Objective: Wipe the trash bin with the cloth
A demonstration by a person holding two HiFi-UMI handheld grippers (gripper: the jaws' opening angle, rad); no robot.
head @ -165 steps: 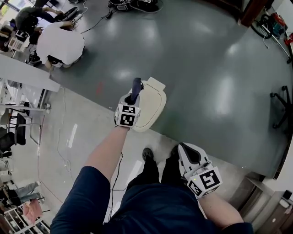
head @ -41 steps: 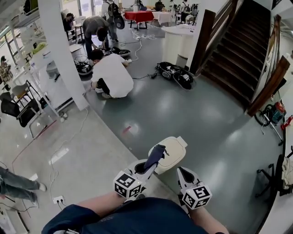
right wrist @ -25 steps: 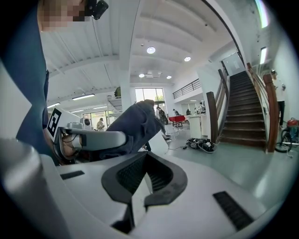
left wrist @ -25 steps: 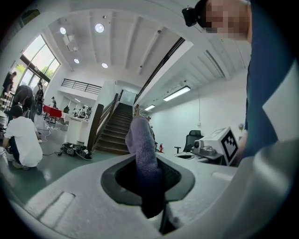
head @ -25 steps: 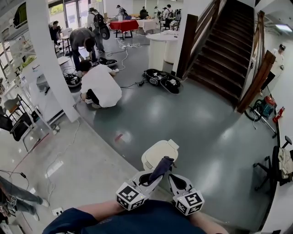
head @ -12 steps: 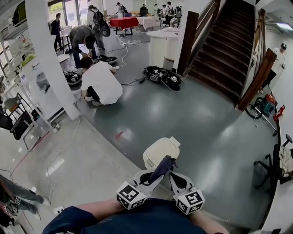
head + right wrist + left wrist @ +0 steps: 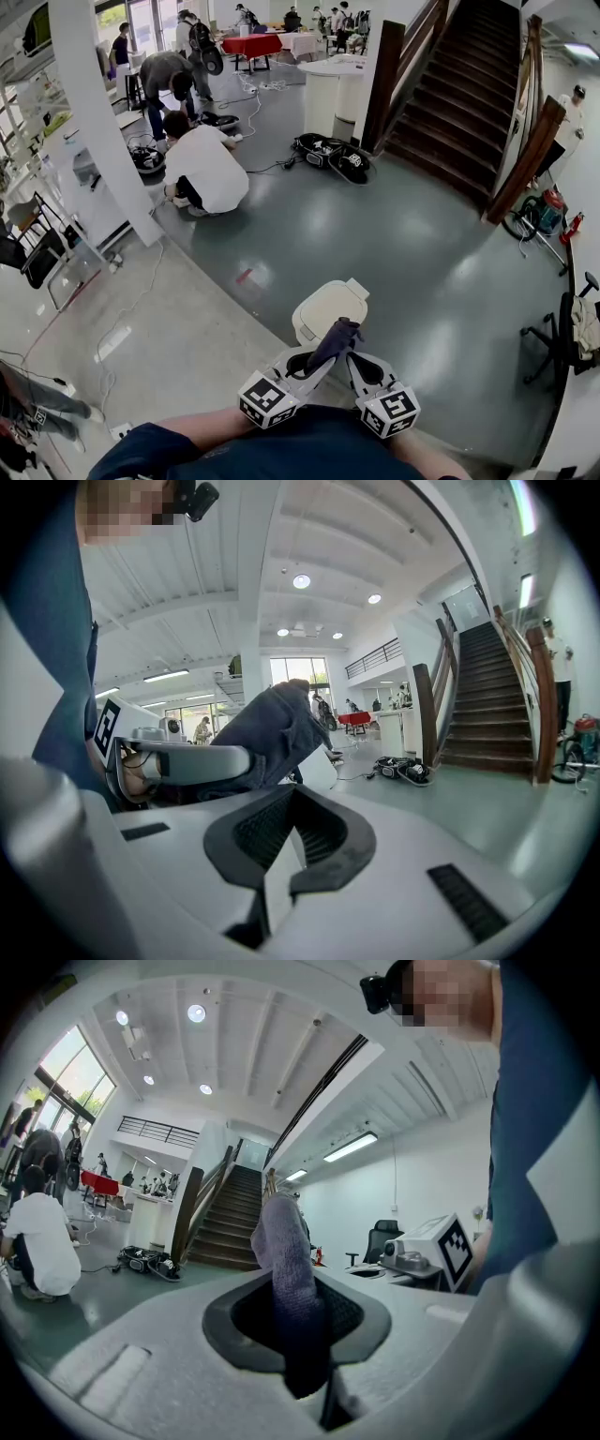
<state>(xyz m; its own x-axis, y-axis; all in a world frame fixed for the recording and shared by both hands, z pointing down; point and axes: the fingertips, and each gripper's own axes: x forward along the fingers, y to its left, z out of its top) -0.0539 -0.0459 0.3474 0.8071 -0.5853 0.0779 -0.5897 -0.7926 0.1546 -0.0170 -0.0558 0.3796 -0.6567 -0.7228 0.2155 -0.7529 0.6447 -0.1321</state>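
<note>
The cream trash bin (image 7: 326, 308) stands on the grey floor just ahead of me, lid down. Both grippers are held close together in front of my chest, just short of the bin. My left gripper (image 7: 323, 352) is shut on the dark grey-blue cloth (image 7: 336, 338), which sticks up from its jaws (image 7: 286, 1274). My right gripper (image 7: 354, 359) sits beside it, shut with nothing between its jaws (image 7: 286, 841). In the right gripper view the cloth (image 7: 270, 731) hangs out of the left gripper (image 7: 183, 761), with the pale bin (image 7: 320, 766) partly hidden behind it.
A person in a white shirt (image 7: 203, 167) crouches on the floor to the far left, others stand behind. A white pillar (image 7: 105, 122) rises at left and a wooden staircase (image 7: 450, 84) at back right. Black bags (image 7: 328, 155) and cables lie on the floor. An office chair (image 7: 567, 328) stands at right.
Over the seconds shown my head lifted from the floor to the room, and the grippers drew together near my chest. In the last second nothing moved noticeably.
</note>
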